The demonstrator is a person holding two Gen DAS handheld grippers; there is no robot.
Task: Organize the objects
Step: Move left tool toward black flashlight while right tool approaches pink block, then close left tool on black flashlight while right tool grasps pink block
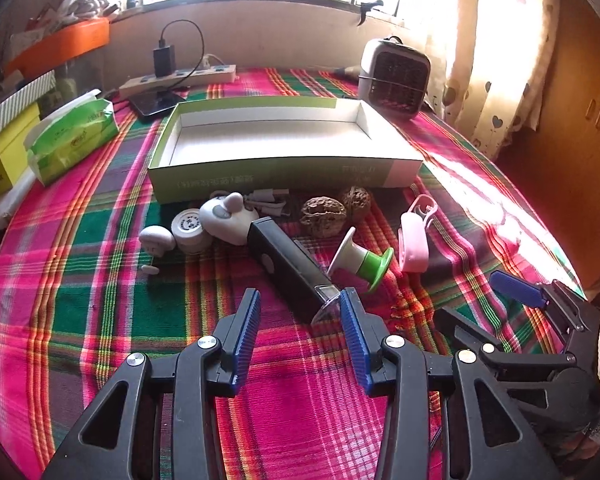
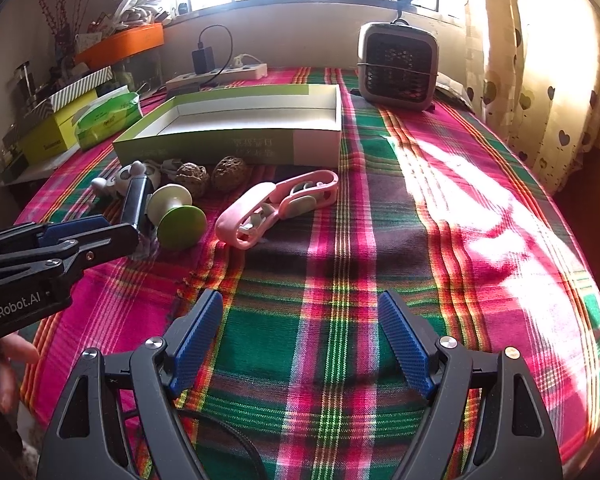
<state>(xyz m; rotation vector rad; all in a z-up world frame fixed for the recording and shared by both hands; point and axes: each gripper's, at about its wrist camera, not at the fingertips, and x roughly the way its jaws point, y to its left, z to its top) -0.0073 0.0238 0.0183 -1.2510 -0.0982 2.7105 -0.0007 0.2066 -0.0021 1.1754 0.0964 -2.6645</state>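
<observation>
My left gripper (image 1: 300,308) is open above the plaid cloth. A black bar (image 1: 288,264) lies on the cloth, its clear near end beside the right-hand pad (image 1: 350,320) and apart from the other pad. Past it are a green-and-white spool (image 1: 360,260), a pink clip (image 1: 414,240), two walnuts (image 1: 324,216), a white mouse toy (image 1: 228,216), a round jar (image 1: 188,230) and a white mushroom (image 1: 156,238). Behind them stands an open green box (image 1: 284,176), empty. My right gripper (image 2: 300,320) is open over bare cloth, the pink clip (image 2: 276,204) and spool (image 2: 176,216) ahead of it.
A grey fan heater (image 2: 396,66) stands at the back right. A power strip (image 1: 180,78) with a charger lies behind the box, and a phone is beside it. A green tissue pack (image 1: 72,136) and a yellow box (image 1: 4,152) are at the left. A curtain (image 2: 540,80) hangs past the table's right edge.
</observation>
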